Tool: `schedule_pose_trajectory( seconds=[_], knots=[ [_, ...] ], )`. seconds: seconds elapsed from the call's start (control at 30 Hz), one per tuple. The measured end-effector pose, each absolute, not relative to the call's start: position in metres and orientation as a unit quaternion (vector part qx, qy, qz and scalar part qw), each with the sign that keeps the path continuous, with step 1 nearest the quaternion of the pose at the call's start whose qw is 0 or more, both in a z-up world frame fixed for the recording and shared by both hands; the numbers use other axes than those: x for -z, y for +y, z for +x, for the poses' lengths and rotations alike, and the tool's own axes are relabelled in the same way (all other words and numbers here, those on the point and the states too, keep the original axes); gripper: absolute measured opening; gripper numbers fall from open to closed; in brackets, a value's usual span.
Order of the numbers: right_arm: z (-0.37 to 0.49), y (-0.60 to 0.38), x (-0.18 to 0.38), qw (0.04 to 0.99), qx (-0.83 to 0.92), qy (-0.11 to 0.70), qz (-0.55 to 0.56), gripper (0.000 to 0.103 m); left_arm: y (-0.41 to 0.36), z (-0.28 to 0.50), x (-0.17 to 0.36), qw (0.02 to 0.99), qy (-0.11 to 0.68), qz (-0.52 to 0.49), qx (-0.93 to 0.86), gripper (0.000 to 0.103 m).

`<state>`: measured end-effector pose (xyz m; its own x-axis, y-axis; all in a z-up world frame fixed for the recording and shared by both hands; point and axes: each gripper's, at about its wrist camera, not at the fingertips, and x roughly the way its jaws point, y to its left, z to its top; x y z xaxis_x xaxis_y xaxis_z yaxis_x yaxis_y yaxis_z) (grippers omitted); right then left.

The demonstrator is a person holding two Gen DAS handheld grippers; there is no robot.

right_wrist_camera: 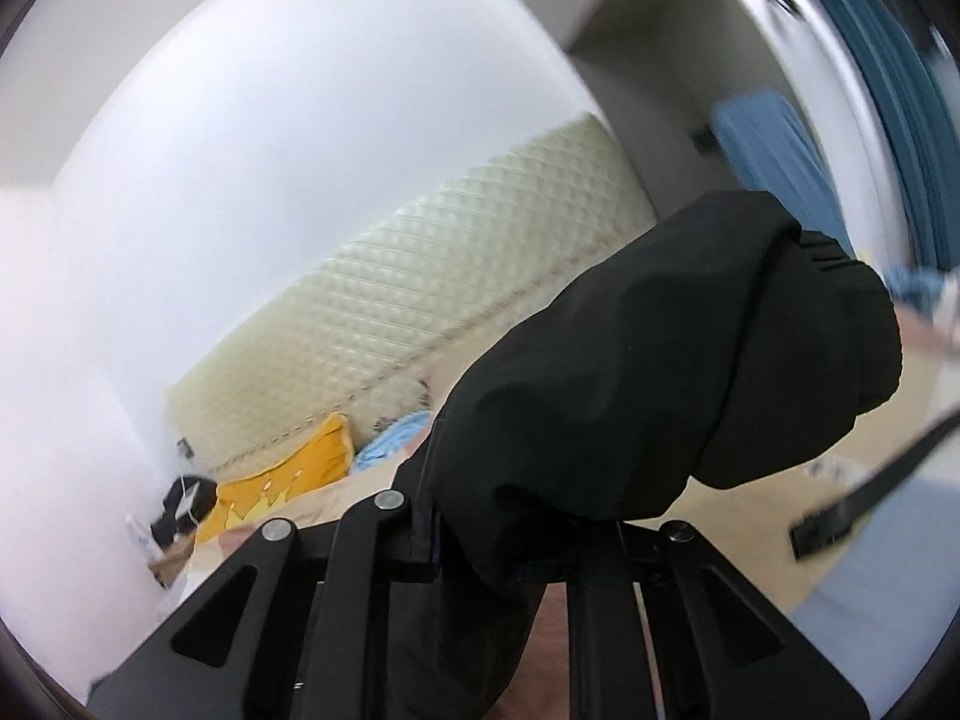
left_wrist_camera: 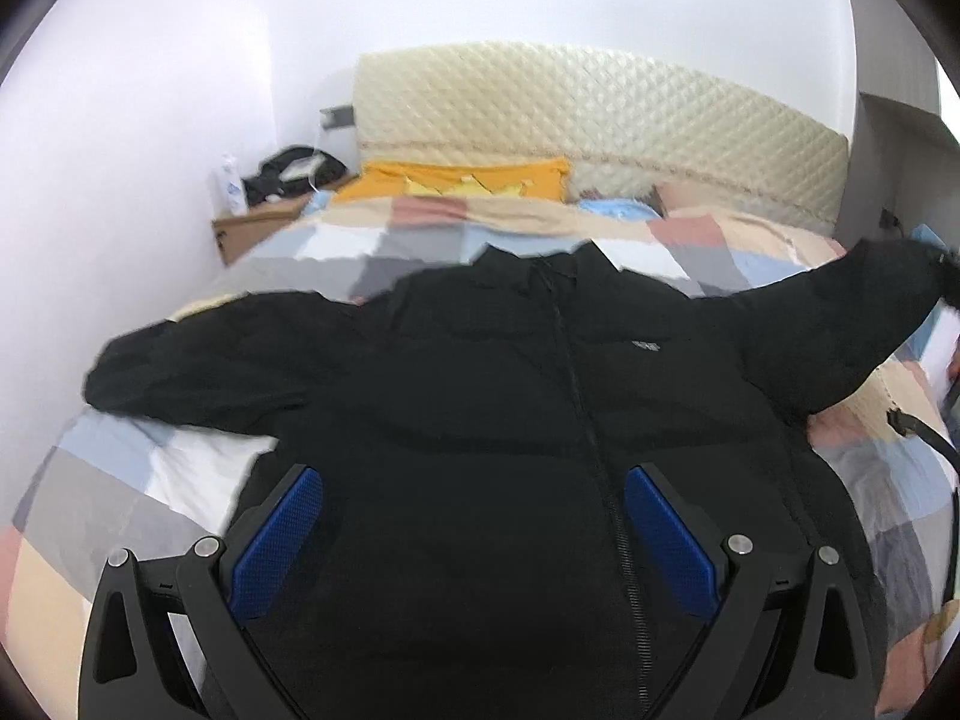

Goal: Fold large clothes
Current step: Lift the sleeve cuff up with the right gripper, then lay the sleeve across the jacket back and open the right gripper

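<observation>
A black zip-up jacket (left_wrist_camera: 492, 396) lies front up on the bed, collar toward the headboard, left sleeve spread flat. My left gripper (left_wrist_camera: 474, 516) hovers open over the jacket's lower front, its blue pads (left_wrist_camera: 276, 540) wide apart and holding nothing. The jacket's right sleeve (left_wrist_camera: 840, 312) is lifted off the bed toward the right edge. In the right wrist view my right gripper (right_wrist_camera: 528, 540) is shut on that sleeve's end (right_wrist_camera: 678, 372), which bulges over and hides the fingertips.
The bed carries a patchwork quilt (left_wrist_camera: 150, 480) and an orange pillow (left_wrist_camera: 456, 177) by the cream quilted headboard (left_wrist_camera: 600, 102). A wooden nightstand (left_wrist_camera: 252, 222) with a dark bag stands at the left. Blue curtains (right_wrist_camera: 900, 120) hang at the right. A black strap (right_wrist_camera: 864, 492) hangs nearby.
</observation>
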<state>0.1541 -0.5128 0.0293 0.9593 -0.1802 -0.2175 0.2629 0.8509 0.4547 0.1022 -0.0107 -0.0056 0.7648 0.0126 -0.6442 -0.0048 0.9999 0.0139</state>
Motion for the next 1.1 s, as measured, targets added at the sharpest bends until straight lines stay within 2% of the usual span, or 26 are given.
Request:
schedule_pose_trajectory(
  seconds=[0.1,0.3,0.53,0.87,1.1],
  knots=[
    [0.154,-0.465,-0.066,0.967,0.103,0.079,0.218,0.017,0.007,0.093,-0.007,0.943,0.333,-0.012,-0.001,0.102],
    [0.172,-0.362,-0.102,0.981,0.085,0.091,0.147,0.020,0.035,0.068,-0.015,0.955,0.296,-0.004,-0.013,0.102],
    [0.202,-0.258,-0.098,0.990,0.054,0.104,0.084,0.020,0.067,0.065,-0.018,0.960,0.278,-0.033,-0.011,0.102],
    [0.229,-0.086,0.001,0.982,-0.043,0.170,-0.067,0.017,0.116,0.074,-0.003,0.948,0.300,-0.107,0.001,0.102],
    [0.243,-0.009,0.086,0.961,-0.098,0.233,-0.110,0.017,0.144,0.083,0.009,0.939,0.311,-0.146,-0.027,0.102]
  ],
)
